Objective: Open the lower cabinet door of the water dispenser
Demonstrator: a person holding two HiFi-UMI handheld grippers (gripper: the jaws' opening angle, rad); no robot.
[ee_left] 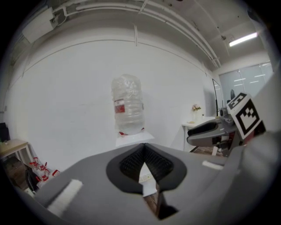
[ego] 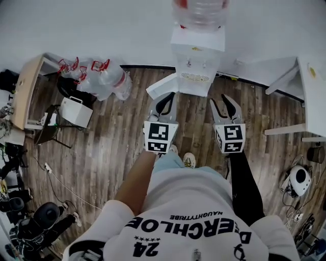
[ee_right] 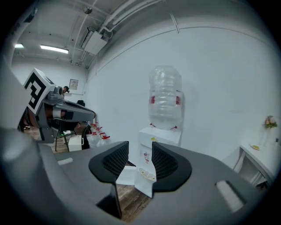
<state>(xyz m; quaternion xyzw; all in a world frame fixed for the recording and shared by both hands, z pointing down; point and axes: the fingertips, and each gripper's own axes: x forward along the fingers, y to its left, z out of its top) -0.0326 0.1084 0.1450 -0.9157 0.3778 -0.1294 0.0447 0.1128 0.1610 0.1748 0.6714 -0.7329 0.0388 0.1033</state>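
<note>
The white water dispenser (ego: pixel 197 56) stands against the far wall with a clear bottle (ego: pixel 199 12) on top. Its lower cabinet door (ego: pixel 162 86) stands swung out to the left over the wooden floor. My left gripper (ego: pixel 165 97) hangs just in front of that door, its jaws shut with the tips touching and nothing between them. My right gripper (ego: pixel 221 100) is open and empty, a little right of the dispenser's front. In the right gripper view the dispenser (ee_right: pixel 151 136) and the door panel (ee_right: pixel 125 175) show between the pads.
Several empty water bottles with red handles (ego: pixel 99 76) lie on the floor at left, beside a wooden desk (ego: pixel 25 89) and a white box (ego: pixel 76 111). A white table (ego: pixel 305 86) stands at right. Cables and gear (ego: pixel 298 178) lie on the floor at both sides.
</note>
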